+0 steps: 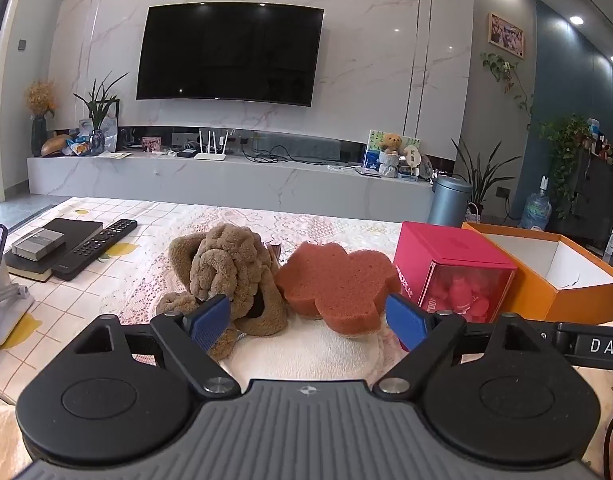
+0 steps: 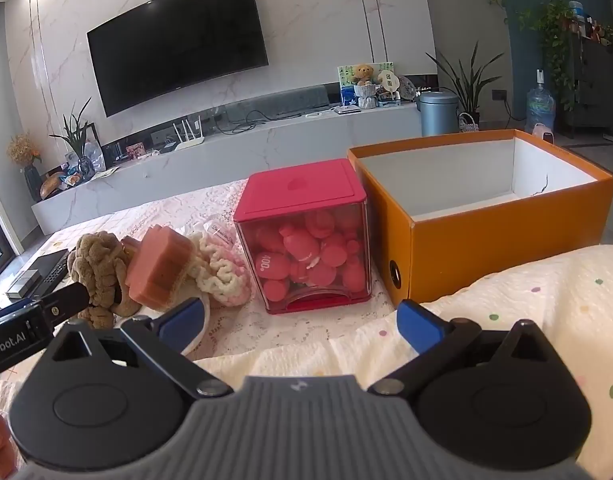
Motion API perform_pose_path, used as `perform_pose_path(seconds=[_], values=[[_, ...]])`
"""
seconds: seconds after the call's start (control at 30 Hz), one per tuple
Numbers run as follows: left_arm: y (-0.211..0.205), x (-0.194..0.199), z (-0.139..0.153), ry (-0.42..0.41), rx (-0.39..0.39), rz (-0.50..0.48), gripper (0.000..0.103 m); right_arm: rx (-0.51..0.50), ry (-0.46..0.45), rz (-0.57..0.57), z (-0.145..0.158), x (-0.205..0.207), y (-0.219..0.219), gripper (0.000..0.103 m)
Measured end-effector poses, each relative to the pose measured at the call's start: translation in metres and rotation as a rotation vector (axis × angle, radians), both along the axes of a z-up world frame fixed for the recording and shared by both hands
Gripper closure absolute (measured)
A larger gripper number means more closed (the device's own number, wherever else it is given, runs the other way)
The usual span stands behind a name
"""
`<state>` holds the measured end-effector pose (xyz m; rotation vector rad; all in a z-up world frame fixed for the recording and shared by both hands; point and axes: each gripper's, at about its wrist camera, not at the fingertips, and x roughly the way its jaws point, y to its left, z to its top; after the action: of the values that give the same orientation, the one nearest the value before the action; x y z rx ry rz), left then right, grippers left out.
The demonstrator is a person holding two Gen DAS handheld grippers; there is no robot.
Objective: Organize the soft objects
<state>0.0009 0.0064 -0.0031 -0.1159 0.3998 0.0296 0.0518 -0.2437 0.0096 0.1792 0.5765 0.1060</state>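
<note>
The orange box (image 2: pixel 502 236) is your landmark: it stands open-topped and shows nothing inside, at the far right of the lace-covered table (image 1: pixel 118 280). Touching or just beside its left wall is the pink lidded cube (image 2: pixel 306 236), packed with small pink shapes. Left of that cube lies the pile of soft things: a cream and pink knitted piece (image 2: pixel 222 276) nearest the box, then the orange-brown flower-shaped sponge (image 1: pixel 338 284), then the brown knotted plush (image 1: pixel 226 272) farthest from the box. All three sit outside it. Your left gripper (image 1: pixel 308 320) is spread wide, holding nothing, with the sponge between its blue pads and its left pad against the plush. Your right gripper (image 2: pixel 302 322) is also spread and empty, hovering low in front of the cube. The step in hand looks like grasping the sponge. Centre it between the pads so the plush is not caught too, close gently since foam compresses, then lift clear over the cube before moving toward the box.
</note>
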Motion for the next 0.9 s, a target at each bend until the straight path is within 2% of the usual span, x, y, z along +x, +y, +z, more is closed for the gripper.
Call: perform_pose_path(seconds=[0.9], values=[[-0.0022, 0.0017, -0.0005, 0.004, 0.0, -0.007, 0.001, -0.013, 0.008, -0.011, 0.004, -0.0007, -0.0034, 0.002]])
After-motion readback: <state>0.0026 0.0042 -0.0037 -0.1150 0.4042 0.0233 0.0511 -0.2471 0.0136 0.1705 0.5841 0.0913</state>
